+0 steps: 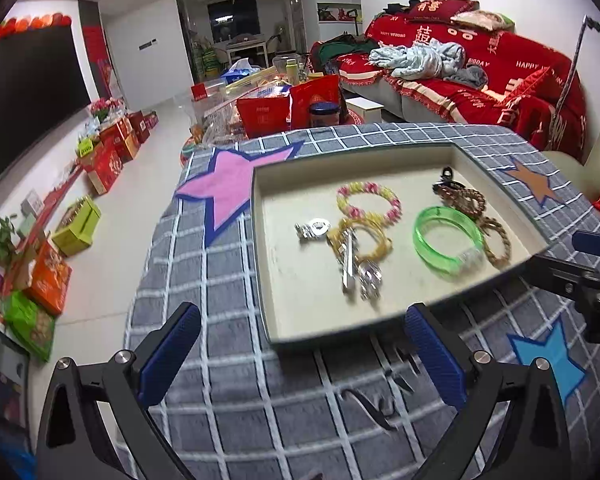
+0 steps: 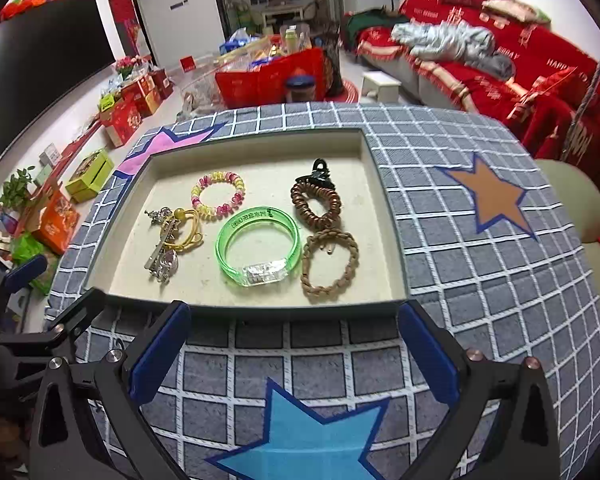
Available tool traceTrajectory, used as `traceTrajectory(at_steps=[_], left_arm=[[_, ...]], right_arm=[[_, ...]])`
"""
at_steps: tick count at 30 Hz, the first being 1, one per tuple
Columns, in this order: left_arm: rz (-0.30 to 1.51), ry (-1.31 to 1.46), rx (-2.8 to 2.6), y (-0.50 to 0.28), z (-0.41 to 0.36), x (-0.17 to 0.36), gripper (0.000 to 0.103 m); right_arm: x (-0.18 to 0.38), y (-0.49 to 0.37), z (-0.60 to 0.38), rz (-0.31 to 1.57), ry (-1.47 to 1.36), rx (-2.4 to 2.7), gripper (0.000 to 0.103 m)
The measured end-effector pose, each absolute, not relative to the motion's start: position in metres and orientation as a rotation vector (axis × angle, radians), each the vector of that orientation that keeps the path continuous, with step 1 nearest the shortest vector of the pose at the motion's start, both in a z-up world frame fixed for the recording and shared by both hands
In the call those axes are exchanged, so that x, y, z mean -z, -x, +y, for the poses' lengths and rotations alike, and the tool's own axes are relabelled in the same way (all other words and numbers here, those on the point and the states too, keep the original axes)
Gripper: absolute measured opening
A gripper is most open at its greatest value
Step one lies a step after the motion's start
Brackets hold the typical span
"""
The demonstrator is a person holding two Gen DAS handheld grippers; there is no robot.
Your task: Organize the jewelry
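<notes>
A shallow beige tray (image 1: 284, 320) (image 2: 380, 184) lies on the checked cloth and holds several pieces of jewelry. In it are a green bangle (image 1: 448, 240) (image 2: 258, 246), a pink and yellow coil bracelet (image 1: 370, 200) (image 2: 219, 195), a yellow cord loop with silver clips (image 1: 354, 246) (image 2: 172, 240), a brown coil tie under a black claw clip (image 1: 460, 196) (image 2: 316, 198), and a brown braided band (image 1: 498, 240) (image 2: 330, 262). My left gripper (image 1: 300, 352) is open and empty just before the tray's near edge. My right gripper (image 2: 292, 356) is open and empty, also just short of the tray.
The grey checked cloth (image 2: 480, 280) with pink (image 1: 228, 184), orange (image 2: 492, 200) and blue (image 2: 312, 432) stars covers the table. The table edge drops to the floor on the left. A red sofa (image 1: 480, 80) stands behind, with boxes along the left wall.
</notes>
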State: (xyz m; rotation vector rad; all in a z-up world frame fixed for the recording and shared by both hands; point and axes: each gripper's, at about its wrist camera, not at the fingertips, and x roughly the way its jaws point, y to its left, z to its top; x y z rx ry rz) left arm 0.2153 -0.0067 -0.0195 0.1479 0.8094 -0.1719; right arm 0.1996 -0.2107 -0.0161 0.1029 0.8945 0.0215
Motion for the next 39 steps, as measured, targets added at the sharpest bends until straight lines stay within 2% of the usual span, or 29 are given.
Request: traceTrajectory(at_steps=[14,39], left_arm=[[0.699,-0.019,0.097,-0.166,0.004,0.016,0.103],[0.708,-0.037,0.04,-0.154,0.0,0.016,0.103]], right_arm=[[0.005,-0.157,-0.201,0.72,-0.035,0.032,0.103],[-0.004,-0.139,-0.197,0.678,-0.005,0.059,0.103]])
